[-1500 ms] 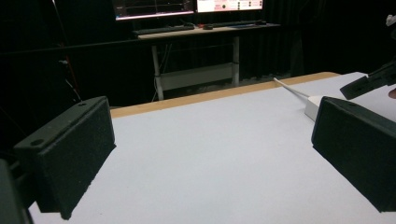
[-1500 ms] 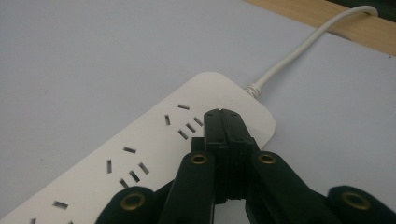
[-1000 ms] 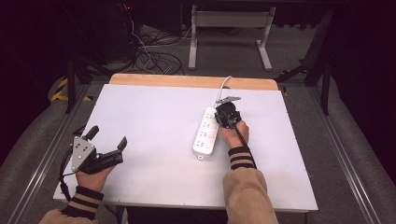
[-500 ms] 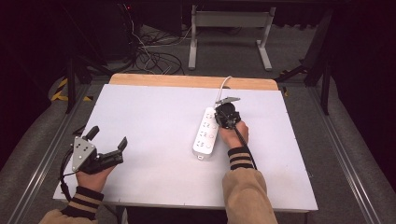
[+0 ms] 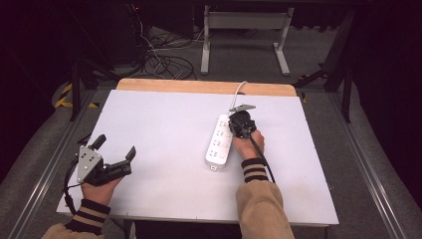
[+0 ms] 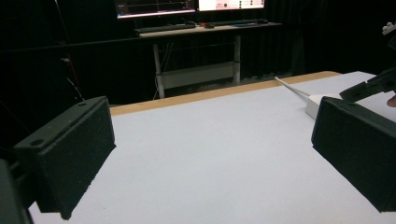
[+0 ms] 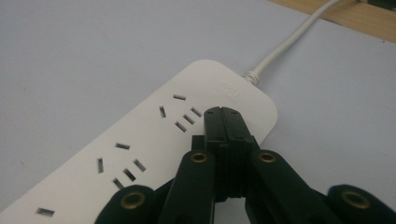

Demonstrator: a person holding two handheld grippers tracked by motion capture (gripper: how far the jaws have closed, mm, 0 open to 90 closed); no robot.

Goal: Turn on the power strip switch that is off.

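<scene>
A white power strip lies flat near the middle of the white counter, with its cord running off the far edge. The right gripper hangs over the cord end of the strip, its fingers pressed tight together with nothing between them (they point down at the plug holes, just above or touching the top, hard to tell which). If the closed tips push down off to one side, I think the light strip could slide or spin on the smooth counter. The left gripper rests well apart at the near left, fingers spread wide and holding nothing.
</scene>
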